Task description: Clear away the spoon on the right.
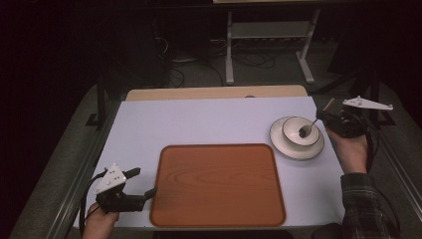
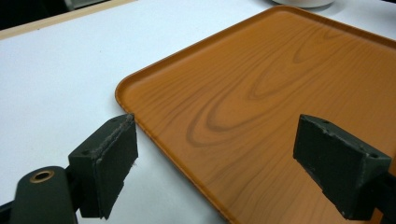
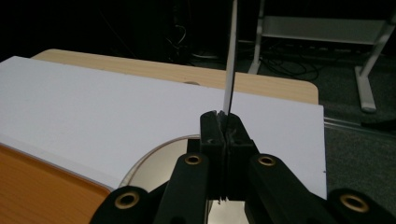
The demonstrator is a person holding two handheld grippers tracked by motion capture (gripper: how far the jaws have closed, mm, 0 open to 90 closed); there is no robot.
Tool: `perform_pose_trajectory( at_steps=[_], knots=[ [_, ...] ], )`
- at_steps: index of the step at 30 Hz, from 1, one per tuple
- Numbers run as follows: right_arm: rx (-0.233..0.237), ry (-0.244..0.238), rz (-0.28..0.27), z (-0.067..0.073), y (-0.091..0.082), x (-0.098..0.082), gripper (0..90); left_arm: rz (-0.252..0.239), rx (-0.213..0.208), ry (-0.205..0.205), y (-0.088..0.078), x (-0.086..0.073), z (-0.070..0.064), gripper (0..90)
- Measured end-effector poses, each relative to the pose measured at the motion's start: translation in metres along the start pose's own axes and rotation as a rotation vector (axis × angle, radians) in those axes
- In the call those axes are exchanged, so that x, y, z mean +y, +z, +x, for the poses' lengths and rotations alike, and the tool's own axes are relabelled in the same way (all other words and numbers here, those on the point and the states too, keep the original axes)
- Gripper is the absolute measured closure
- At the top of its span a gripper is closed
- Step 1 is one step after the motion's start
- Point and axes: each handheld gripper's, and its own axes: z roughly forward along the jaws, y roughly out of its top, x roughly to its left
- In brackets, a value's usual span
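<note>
The tray point(image 1: 217, 185) in the lower middle is orange-brown with dark wavy wood lines. The table point(image 1: 209, 122) top is white — its far edge is light wood colour. At the right, the plate point(image 1: 296, 149) and bowl point(image 1: 300, 130) are white — the spoon point(image 1: 309, 128) is silver. Both grippers have black jaws.

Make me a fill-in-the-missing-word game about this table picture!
1. The right gripper is shut on a ____, whose scoop end rests in the bowl.
2. The bowl sits on a white ____.
3. The brown tray has ____ on it.
4. The left gripper has its jaws ____, near the tray's left edge.

Missing words: spoon; plate; nothing; open
</note>
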Motion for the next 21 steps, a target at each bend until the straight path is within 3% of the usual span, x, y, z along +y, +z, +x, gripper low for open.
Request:
perform_pose_trajectory(
  at_steps=[12,21],
  knots=[
    [0.085,-0.043,-0.013,0.018,-0.016,0.014,88.3,0.002,-0.005,0.001,0.0,0.0,0.0,13.4],
    [0.172,-0.099,-0.012,0.04,-0.024,0.024,88.3,0.002,-0.006,0.004,0.0,0.0,0.0,13.4]
  ],
)
